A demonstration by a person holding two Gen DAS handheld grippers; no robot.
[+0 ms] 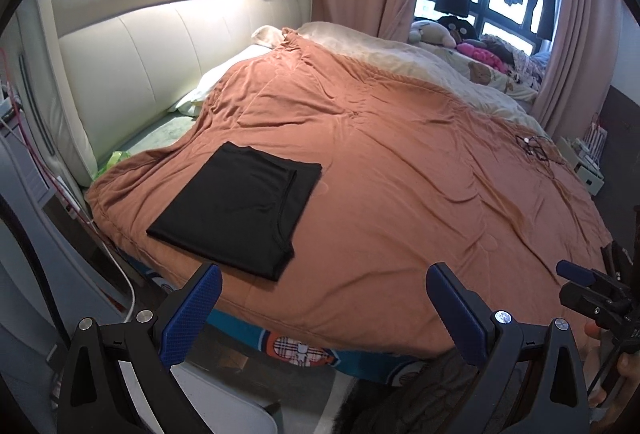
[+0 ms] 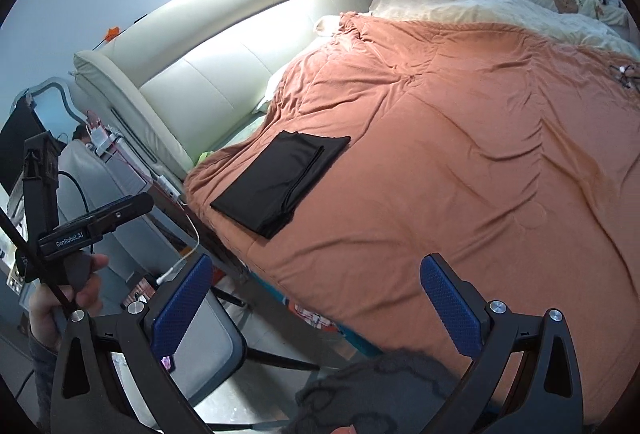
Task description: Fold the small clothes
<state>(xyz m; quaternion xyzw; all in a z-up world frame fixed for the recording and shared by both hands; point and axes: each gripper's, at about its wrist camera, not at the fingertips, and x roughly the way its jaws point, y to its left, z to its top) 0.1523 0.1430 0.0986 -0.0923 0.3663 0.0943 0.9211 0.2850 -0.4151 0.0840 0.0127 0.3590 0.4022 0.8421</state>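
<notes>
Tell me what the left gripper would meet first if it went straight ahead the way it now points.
Probably the orange quilt. The left gripper is open and empty, aimed over the bed's near edge; the folded black garment lies left of its line. Depth is uncertain through the fisheye.

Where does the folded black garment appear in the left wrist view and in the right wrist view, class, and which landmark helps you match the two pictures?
Left wrist view: the folded black garment lies left of centre, on the orange quilt.
Right wrist view: the garment lies left of centre, higher in the picture, near the quilt's left edge.
Shared landmark: the cream headboard behind it.
</notes>
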